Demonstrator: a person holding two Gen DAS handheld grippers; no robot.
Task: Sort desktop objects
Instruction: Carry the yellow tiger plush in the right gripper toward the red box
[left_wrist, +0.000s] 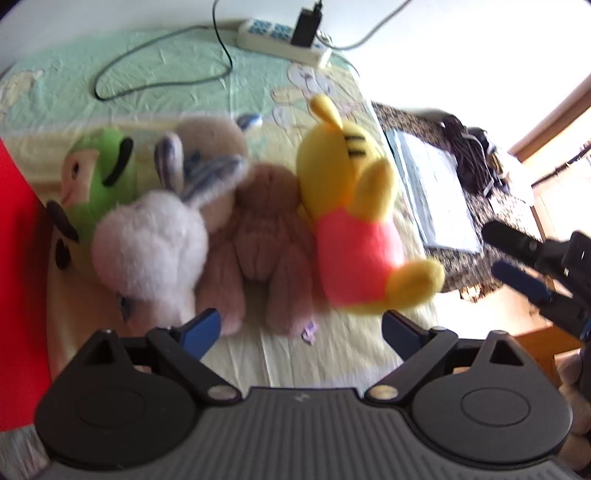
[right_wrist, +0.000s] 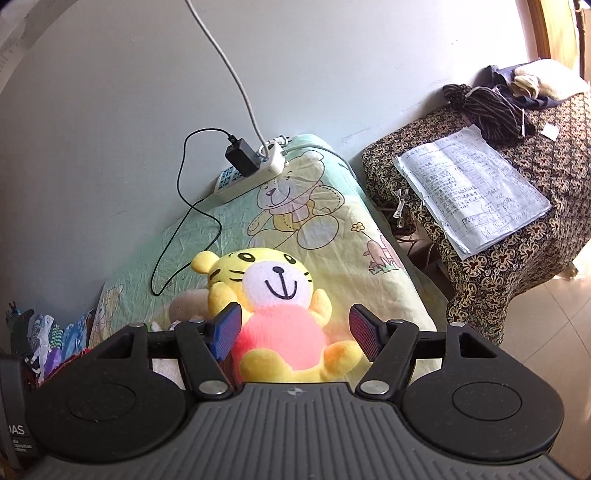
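A bench (right_wrist: 280, 229) covered with a pale green and yellow cartoon-bear cloth stands against a grey wall, and beside it is a lower table (right_wrist: 517, 258) draped in brown patterned fabric, carrying an open printed notebook (right_wrist: 469, 188) and a heap of dark clothes (right_wrist: 491, 107).

Four plush toys lie in a row on the bench in the left wrist view. The yellow tiger plush (left_wrist: 351, 221) in a pink shirt is at the right end, lying tilted, touching the brown plush rabbit (left_wrist: 262, 236) next to it. A white fluffy rabbit plush (left_wrist: 151, 243) with striped ears lies against the brown one on its other side, and a green plush (left_wrist: 99, 173) is furthest left, partly hidden behind it — that view is blurred, so finer detail is lost. A red object (left_wrist: 18, 277) fills the left edge.

The left hand-held gripper (left_wrist: 301, 330) has its jaws spread wide, hanging just short of the brown rabbit's feet and touching nothing. The right hand-held gripper (right_wrist: 295, 332) is also wide open — its blue pads stand either side of the tiger's pink belly, apart from it; in the left view it shows at the right edge (left_wrist: 513, 254).

At the back of the bench a white power strip (right_wrist: 251, 173) holds a black adapter (right_wrist: 242, 157), whose thin black cable (right_wrist: 184, 229) loops over the cloth.
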